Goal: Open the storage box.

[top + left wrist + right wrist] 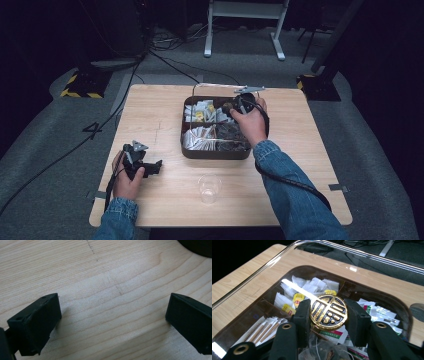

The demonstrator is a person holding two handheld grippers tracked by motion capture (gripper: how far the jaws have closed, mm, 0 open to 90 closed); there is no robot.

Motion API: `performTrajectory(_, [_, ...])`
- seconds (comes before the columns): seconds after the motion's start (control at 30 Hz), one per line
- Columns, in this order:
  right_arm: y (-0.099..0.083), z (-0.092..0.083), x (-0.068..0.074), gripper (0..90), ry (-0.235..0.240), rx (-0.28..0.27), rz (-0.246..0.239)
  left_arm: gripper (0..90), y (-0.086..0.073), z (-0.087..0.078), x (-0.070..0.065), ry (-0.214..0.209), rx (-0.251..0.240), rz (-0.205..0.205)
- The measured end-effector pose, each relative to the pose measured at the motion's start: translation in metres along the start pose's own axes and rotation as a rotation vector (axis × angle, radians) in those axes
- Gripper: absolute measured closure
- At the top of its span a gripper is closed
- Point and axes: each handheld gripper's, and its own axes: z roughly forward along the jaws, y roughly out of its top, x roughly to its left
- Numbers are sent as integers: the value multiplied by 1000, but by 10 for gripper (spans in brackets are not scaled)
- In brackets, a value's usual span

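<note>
The right gripper (329, 312) pinches a round gold-and-black knob (329, 312) on a clear lid (372, 272), tilted up over a dark brown compartment box (216, 152) of packets near the far edge of the light wooden table (150, 107). The left gripper (113, 315) rests near the table's left edge, jaws spread wide over bare wood. A clear plastic cup (209, 188) stands near the front edge.

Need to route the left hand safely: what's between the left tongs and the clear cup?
Bare wood tabletop between the left tongs and the clear cup in the high view.
</note>
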Motion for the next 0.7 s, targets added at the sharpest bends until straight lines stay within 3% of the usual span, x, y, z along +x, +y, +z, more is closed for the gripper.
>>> performTrajectory(0.3, [1,-26,-17,586,-7,-29,6,4,0,0,0,0,2,4])
performTrajectory(0.7, [-6,-66,-52,586,-55,-33,11,2,0,0,0,3,2,4])
